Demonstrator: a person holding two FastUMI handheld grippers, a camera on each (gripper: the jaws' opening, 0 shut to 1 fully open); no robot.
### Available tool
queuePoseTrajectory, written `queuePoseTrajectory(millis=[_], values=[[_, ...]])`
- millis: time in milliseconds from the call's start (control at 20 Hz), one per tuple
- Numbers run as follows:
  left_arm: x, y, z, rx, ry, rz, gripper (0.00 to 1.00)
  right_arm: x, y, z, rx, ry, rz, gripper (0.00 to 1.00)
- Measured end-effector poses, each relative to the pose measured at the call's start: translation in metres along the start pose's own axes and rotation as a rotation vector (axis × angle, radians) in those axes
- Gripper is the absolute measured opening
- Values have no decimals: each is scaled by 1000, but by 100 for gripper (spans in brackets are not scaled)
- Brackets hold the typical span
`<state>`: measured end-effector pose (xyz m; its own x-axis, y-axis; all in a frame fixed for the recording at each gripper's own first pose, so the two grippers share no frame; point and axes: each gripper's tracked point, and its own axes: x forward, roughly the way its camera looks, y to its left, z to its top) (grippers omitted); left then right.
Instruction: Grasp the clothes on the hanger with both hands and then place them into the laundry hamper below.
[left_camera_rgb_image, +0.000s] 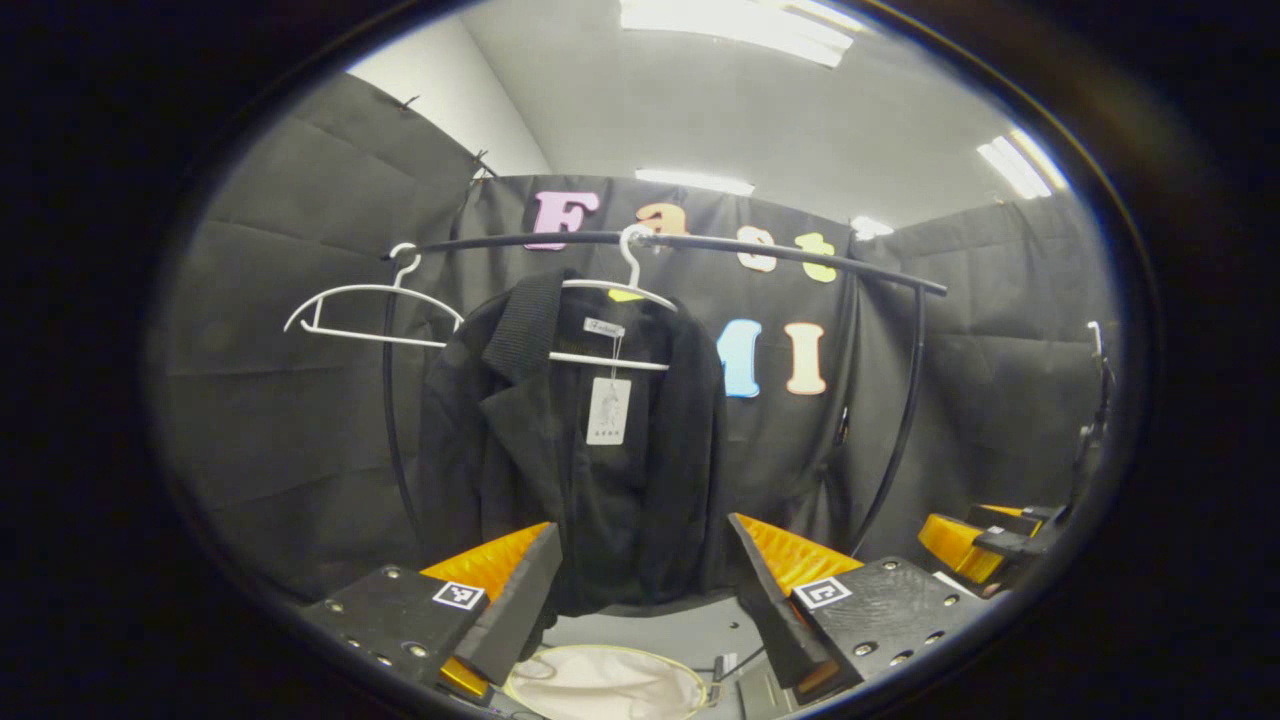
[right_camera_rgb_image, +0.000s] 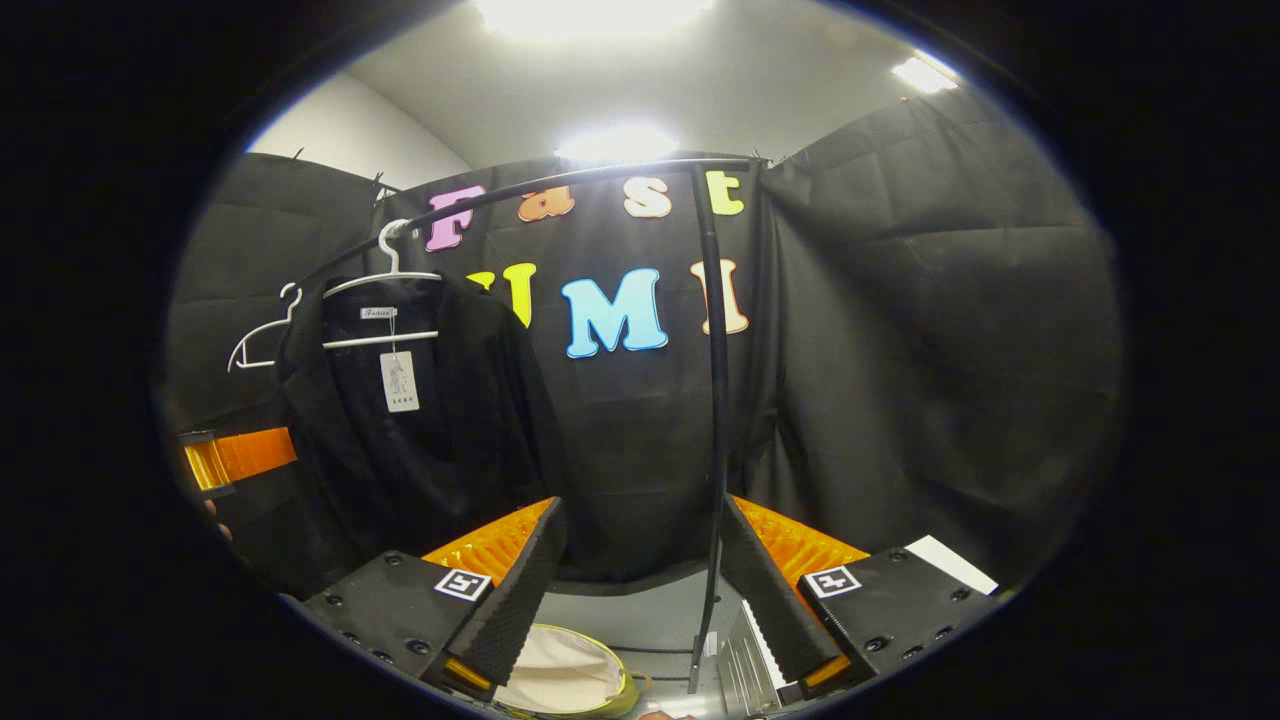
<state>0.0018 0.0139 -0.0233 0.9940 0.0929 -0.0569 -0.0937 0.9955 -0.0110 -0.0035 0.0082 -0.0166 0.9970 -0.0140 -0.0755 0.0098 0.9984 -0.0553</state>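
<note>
A black jacket (left_camera_rgb_image: 570, 460) with a white paper tag hangs on a white hanger (left_camera_rgb_image: 625, 290) from the black rail (left_camera_rgb_image: 800, 255). It is straight ahead in the left gripper view. My left gripper (left_camera_rgb_image: 643, 528) is open a little short of the jacket's hem, and nothing is between its fingers. In the right gripper view the jacket (right_camera_rgb_image: 420, 440) hangs to the left. My right gripper (right_camera_rgb_image: 642, 503) is open and faces the rack's upright post (right_camera_rgb_image: 715, 400). The laundry hamper (left_camera_rgb_image: 640, 652), with a pale lining and yellowish rim, sits on the floor below, and its rim (right_camera_rgb_image: 618, 668) lies under my right gripper.
An empty white hanger (left_camera_rgb_image: 370, 310) hangs on the rail left of the jacket. The rack's curved side posts (left_camera_rgb_image: 900, 430) stand on both sides. My right gripper (left_camera_rgb_image: 975, 545) shows at the far right of the left gripper view, and my left gripper (right_camera_rgb_image: 235, 455) at the left edge of the right gripper view.
</note>
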Motion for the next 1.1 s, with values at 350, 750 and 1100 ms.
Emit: queuePoseTrajectory(millis=[350, 750, 1100], values=[[1, 24, 14, 10, -37, 15, 96, 11, 25, 12, -21, 33, 29, 98], [10, 76, 17, -36, -28, 141, 95, 43, 78, 21, -18, 28, 144, 93], [30, 98, 37, -42, -39, 256, 95, 106, 126, 30, 45, 51, 266, 93]])
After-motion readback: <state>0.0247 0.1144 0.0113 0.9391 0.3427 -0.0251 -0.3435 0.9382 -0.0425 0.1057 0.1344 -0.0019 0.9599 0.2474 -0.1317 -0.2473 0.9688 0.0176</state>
